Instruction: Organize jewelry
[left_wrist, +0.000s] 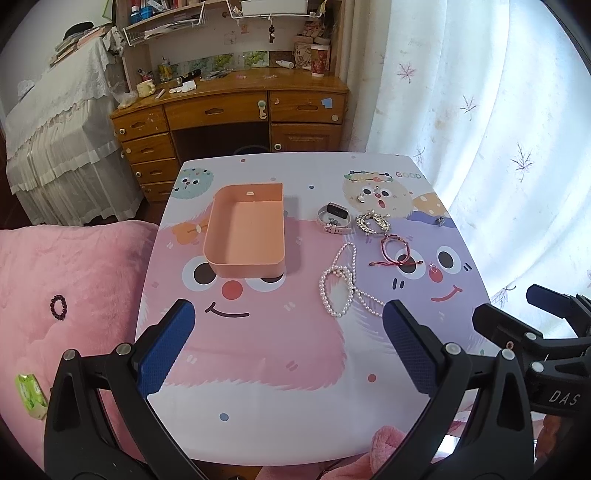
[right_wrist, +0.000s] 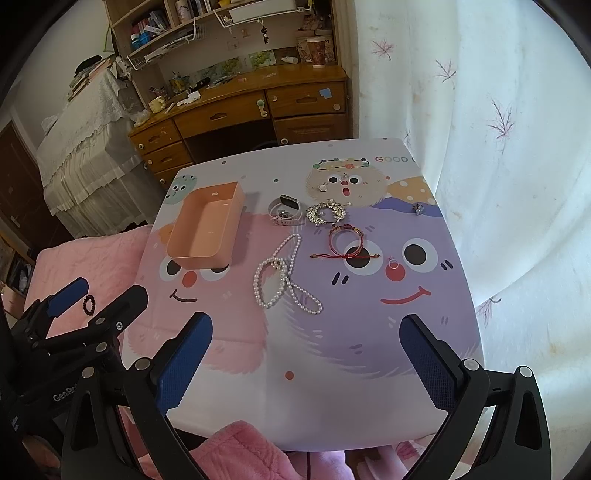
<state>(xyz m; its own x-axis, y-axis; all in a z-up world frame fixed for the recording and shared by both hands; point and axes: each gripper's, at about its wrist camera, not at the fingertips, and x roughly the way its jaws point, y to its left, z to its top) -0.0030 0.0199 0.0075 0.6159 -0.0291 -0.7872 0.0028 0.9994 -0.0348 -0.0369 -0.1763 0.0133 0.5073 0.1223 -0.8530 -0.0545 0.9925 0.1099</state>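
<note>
A cartoon-printed worktop (left_wrist: 258, 350) is carrying an empty peach tray (left_wrist: 245, 230), and every piece of jewelry is lying outside it. Just right of the tray a pearl necklace (left_wrist: 341, 288) is sprawling in loose loops; beyond it, also right of the tray, are sitting a pink watch (left_wrist: 333, 218), a sparkly bracelet (left_wrist: 372, 221), a red cord bracelet (left_wrist: 396, 251) and a few tiny studs or rings. A dark bead bracelet (left_wrist: 57, 307) is lying on the pink bedding (left_wrist: 66, 280) left of the tray.

The left gripper (left_wrist: 288, 350) and the right gripper (right_wrist: 306, 365) are both hovering near the worktop's front edge, jaws spread wide, holding nothing.

Likely risks: the necklace's overlapping loops are inviting a snag or a partial lift that trails and drags neighbours; the tiny pieces right of the tray could slip from the pads or get flicked off the edge.

The smallest items are too blurred to identify, and the tray's near inner corner is hidden by its wall.
</note>
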